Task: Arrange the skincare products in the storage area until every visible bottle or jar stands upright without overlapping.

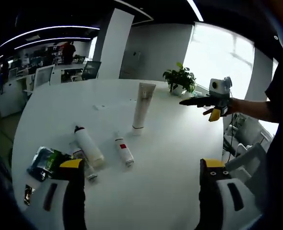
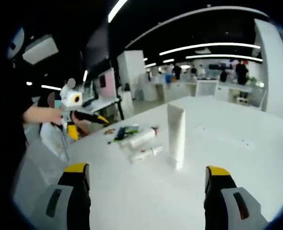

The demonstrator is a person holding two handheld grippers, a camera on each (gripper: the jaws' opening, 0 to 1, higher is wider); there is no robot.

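In the left gripper view, a tall white tube (image 1: 142, 106) stands upright on its cap at the centre of the round white counter (image 1: 170, 158), long axis vertical. Lower left of it, a large white bottle (image 1: 89, 146) with a dark cap lies flat, cap pointing to the upper left. A small white bottle with a red label (image 1: 123, 151) lies flat to its right, long axis running upper left to lower right. Another small bottle (image 1: 84, 166) lies just beside the large one, partly behind the left jaw. A dark green packet (image 1: 44, 162) lies at the lower left. The left tongs (image 1: 142, 168) rise from the bottom, spread wide, holding and touching nothing. At the right, the right tongs (image 1: 191, 101) point left above the counter edge, held in a hand (image 1: 222, 109) on an outstretched arm; whether they are spread cannot be told here. A potted plant (image 1: 180, 79) sits at the far edge

In the right gripper view, the tube (image 2: 175, 135) stands upright at centre. Left of it the large bottle (image 2: 140, 138) and the red-labelled one (image 2: 146, 154) lie flat, pointing right. The right tongs (image 2: 146, 175) are spread wide and empty. The left tongs (image 2: 100, 119) show at the left, held low in a hand (image 2: 79, 125)
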